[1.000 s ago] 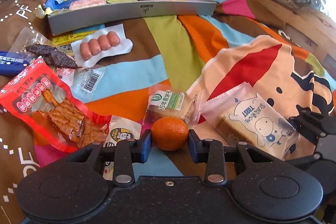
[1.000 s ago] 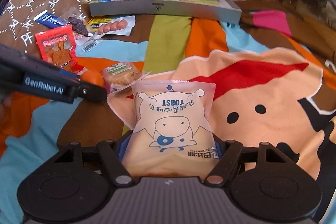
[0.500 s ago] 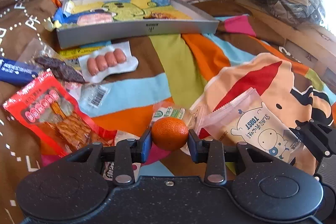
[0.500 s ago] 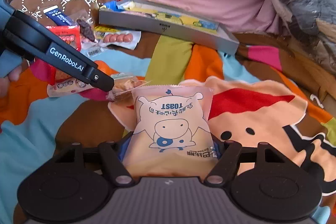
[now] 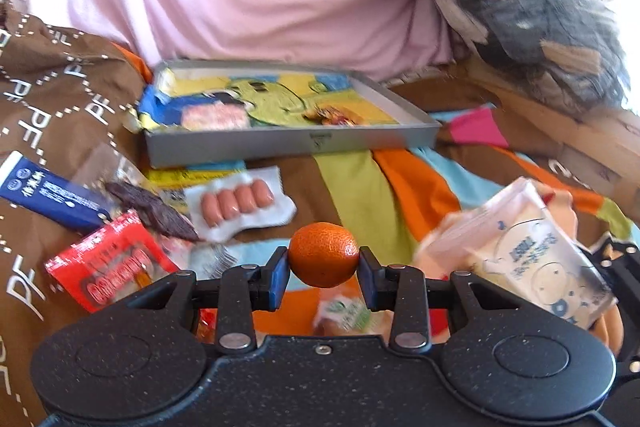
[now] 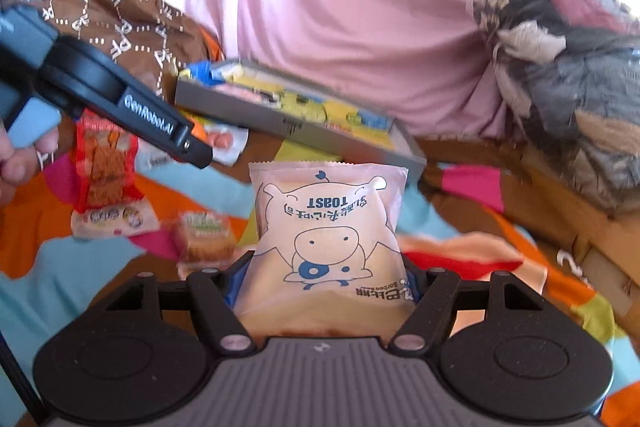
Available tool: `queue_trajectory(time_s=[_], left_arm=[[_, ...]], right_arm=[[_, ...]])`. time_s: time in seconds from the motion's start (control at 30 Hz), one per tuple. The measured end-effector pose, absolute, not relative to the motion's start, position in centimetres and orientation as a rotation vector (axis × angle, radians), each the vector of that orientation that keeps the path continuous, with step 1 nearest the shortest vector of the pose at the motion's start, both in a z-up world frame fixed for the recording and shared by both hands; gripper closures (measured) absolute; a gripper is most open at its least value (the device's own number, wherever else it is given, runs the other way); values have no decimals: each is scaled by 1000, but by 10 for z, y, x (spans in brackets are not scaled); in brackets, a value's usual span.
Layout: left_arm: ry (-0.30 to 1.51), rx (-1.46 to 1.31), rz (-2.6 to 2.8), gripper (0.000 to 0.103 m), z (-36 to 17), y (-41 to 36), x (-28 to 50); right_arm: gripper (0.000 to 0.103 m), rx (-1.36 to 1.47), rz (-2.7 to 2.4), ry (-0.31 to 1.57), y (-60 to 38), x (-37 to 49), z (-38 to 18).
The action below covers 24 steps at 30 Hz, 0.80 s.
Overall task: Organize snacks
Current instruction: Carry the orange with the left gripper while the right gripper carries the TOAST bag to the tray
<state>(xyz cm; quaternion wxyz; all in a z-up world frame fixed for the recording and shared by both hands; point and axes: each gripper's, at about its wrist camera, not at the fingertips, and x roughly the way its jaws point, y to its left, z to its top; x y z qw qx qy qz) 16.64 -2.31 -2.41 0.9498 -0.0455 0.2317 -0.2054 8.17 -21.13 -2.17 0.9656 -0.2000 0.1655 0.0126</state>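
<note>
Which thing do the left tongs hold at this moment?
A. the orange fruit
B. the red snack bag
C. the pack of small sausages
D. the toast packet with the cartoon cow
A: in the left wrist view the left tongs are shut on the orange fruit, while the toast packet sits in the right tongs.

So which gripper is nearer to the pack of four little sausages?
Left. The left gripper, shut on the orange, hangs just short of the sausage pack. The right gripper, shut on the toast packet, sits farther back and to the right.
</note>
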Motion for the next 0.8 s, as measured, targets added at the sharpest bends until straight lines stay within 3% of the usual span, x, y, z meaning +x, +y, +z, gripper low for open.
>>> queue_trajectory(time_s=[0.5,0.8], left_arm=[[391,-169,-341,65,-1,0,187],[370,-192,-285,65,40,-8,263]], right_arm=[[29,-455,81,173,-222,140,25],[29,-366,108,153,-223,216,52]])
